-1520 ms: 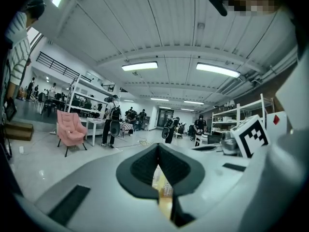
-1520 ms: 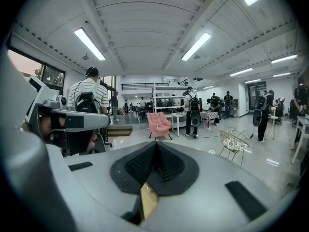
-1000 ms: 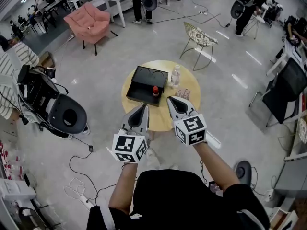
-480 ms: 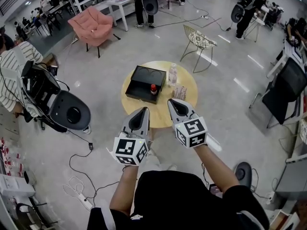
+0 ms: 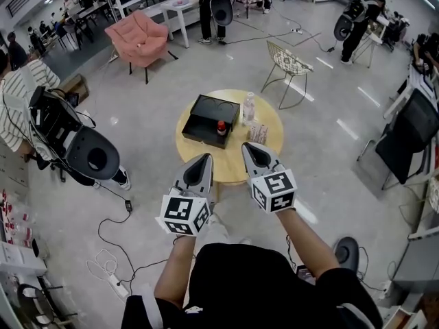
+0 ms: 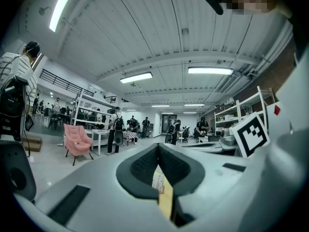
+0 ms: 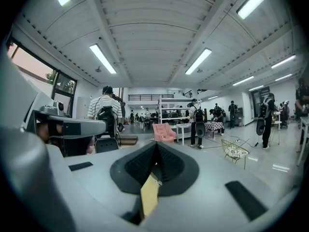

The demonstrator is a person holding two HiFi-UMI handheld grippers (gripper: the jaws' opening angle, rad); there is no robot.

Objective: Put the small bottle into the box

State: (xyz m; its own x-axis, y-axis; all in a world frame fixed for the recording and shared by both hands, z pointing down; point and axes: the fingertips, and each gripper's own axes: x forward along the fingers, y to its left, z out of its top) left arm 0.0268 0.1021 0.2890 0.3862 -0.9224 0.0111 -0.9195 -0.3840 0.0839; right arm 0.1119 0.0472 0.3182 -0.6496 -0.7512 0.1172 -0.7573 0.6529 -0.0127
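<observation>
Head view: small red-capped bottle (image 5: 221,128) stands upright on round table (image 5: 230,163) at black box's (image 5: 199,125) right edge, ahead of and well apart from both grippers; right gripper (image 5: 247,146) nearer, left gripper (image 5: 206,156) faces the box, approach unobstructed. Left gripper view: jaws pressed together, nothing between. Right gripper view: likewise closed on nothing

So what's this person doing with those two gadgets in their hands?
A person stands facing a round yellow table, with a left gripper and a right gripper held out in front, both shut and empty. The small red-capped bottle sits at the near corner of the black box. Neither gripper has picked anything up yet.
</observation>
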